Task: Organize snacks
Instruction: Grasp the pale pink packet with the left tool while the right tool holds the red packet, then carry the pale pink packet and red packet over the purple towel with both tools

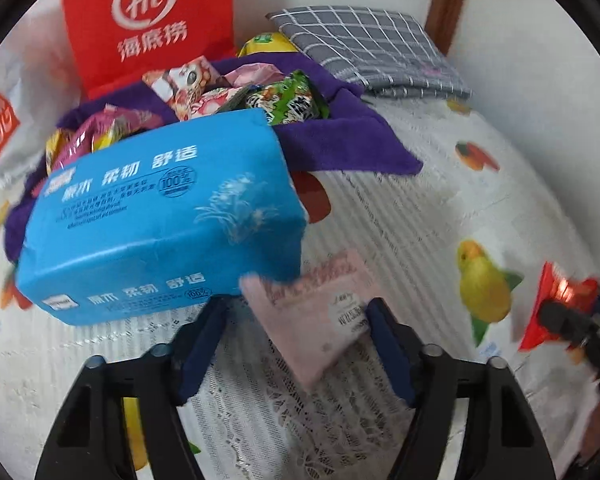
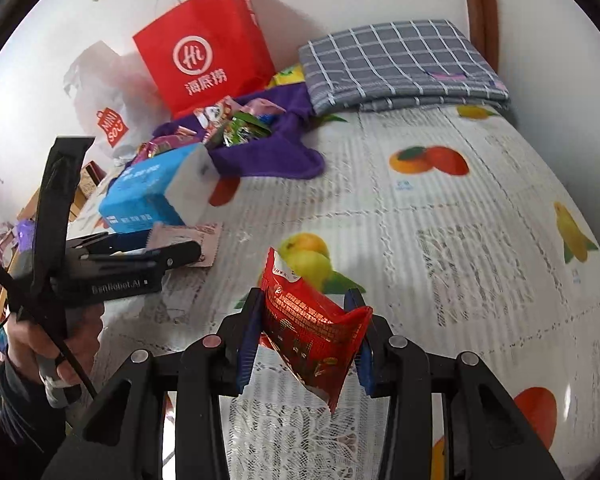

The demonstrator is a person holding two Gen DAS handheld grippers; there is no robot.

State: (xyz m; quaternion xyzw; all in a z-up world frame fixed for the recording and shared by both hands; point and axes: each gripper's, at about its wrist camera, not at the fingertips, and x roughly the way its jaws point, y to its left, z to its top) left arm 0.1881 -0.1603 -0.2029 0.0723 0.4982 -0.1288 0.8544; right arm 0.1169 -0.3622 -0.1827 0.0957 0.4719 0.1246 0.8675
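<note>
the left hand-held gripper (image 1: 296, 344) stands half open astride the pink packet (image 1: 316, 312) lying on the bed (image 1: 440, 208); centre it before squeezing. the right hand-held gripper (image 2: 306, 336) clamps the red packet (image 2: 312, 332); carry it level toward the purple cloth (image 2: 276, 156).

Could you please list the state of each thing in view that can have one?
Right hand-held gripper: shut on the shiny red foil snack packet, held clear of the bed.
Left hand-held gripper: open around the flat pale pink sachet, which lies on the bedspread.
Blue plastic tissue pack: lying flat, sealed.
Red paper carrier bag: upright.
Grey checked cloth: folded.
Purple towel: spread, heaped with snacks.
</note>
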